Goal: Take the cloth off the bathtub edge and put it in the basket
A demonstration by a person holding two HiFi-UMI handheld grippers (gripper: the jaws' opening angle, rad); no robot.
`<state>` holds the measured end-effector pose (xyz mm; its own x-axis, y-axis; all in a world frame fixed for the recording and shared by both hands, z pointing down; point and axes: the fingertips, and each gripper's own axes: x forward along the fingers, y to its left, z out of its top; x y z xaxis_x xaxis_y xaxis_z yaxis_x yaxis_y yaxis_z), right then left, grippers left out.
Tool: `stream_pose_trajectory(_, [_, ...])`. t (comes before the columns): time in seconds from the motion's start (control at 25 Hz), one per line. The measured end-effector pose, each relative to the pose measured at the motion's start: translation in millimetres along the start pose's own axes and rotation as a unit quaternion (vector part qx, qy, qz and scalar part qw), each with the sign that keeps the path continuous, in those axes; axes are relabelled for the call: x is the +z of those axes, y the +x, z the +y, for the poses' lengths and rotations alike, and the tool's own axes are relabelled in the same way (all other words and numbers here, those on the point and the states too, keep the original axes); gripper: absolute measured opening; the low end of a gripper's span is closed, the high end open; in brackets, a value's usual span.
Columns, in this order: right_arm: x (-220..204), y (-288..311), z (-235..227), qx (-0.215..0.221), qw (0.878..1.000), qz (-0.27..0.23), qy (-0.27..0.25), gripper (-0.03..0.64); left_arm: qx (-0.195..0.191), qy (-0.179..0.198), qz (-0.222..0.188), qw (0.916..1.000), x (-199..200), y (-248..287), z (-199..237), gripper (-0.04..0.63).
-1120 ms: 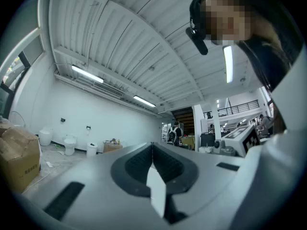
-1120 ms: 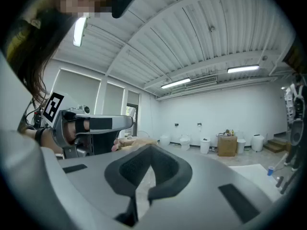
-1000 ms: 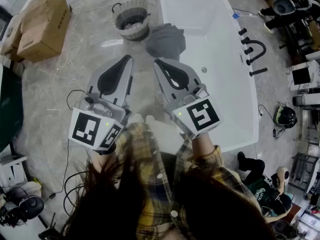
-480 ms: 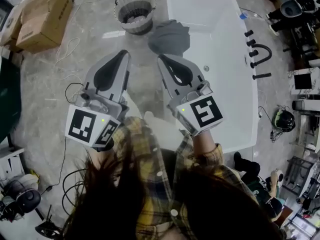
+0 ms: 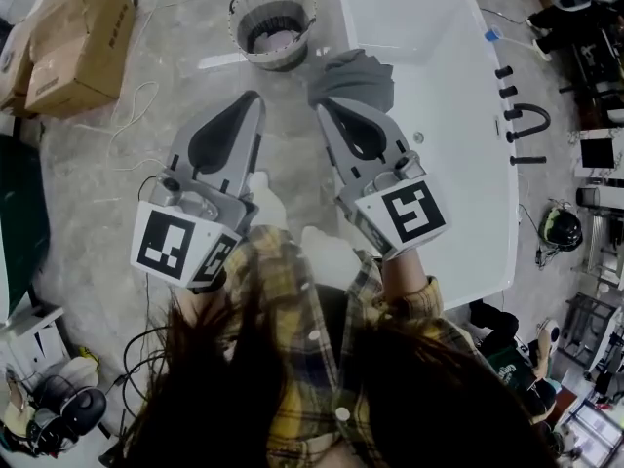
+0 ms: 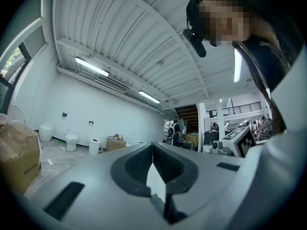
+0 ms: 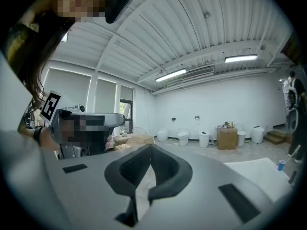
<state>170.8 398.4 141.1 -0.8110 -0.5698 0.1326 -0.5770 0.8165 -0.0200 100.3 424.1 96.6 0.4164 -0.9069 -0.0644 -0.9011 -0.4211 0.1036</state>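
At the far left, stacked cardboard boxes (image 5: 73,37) sit on the marbled floor (image 5: 146,164), and a thin white cable (image 5: 132,115) loops over the floor to their right.

The left hand-held gripper (image 5: 255,97) is clenched. Its own view shows the two jaws meeting at the tips with nothing between them. It is held out level above bare floor, pointing toward the far end of the room.

Beyond its tip and slightly to the right, the round slatted basket (image 5: 271,29) stands on the floor, just left of the bathtub's far left corner. Nothing lies between that gripper and the basket except open floor.

The right hand-held gripper (image 5: 324,113) is parallel to the left one and close beside it. It is also clenched and empty, with its jaws pressed together in its own view.

In the head view its tip overlaps the near edge of the grey cloth (image 5: 356,78). Whether they touch cannot be told. The cloth lies crumpled on the left rim of the white bathtub (image 5: 458,135), toward the tub's far end and just right of the basket.

Black faucet fittings (image 5: 522,115) stand along the tub's right rim. Right of the tub the floor is crowded with dark equipment, including a helmet (image 5: 561,227).
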Motion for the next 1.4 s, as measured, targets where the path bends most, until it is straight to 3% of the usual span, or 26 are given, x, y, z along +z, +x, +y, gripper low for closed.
stream_pose_trajectory(0.24, [12, 88, -12, -0.018, 1.0, -0.002, 0.001, 0.015, -0.019, -0.002, 0.005, 0.9998, 10, 28, 88, 0.018])
stream_pose_trajectory(0.44, [11, 130, -26, -0.067, 0.998, 0.018, 0.011, 0.015, -0.049, -0.009, 0.009, 0.9987, 10, 47, 135, 0.018])
stream_pose_trajectory(0.68, [8, 151, -30, -0.095, 0.995, 0.013, 0.014, 0.015, -0.085, -0.019, 0.01, 0.9962, 5, 58, 161, 0.018])
stream_pose_trajectory(0.88, [1, 160, -38, -0.125, 0.991, 0.044, 0.027, 0.015, -0.093, -0.031, 0.015, 0.9951, -1, 63, 177, 0.018])
stream_pose_trajectory(1.08, [-8, 176, -45, -0.112, 0.992, 0.05, 0.024, 0.015, -0.087, -0.04, 0.019, 0.9952, -9, 71, 195, 0.018])
stream_pose_trajectory(1.4, [-5, 228, -95, -0.115, 0.992, 0.049, 0.021, 0.015, -0.081, -0.027, 0.014, 0.9962, -4, 127, 240, 0.018])
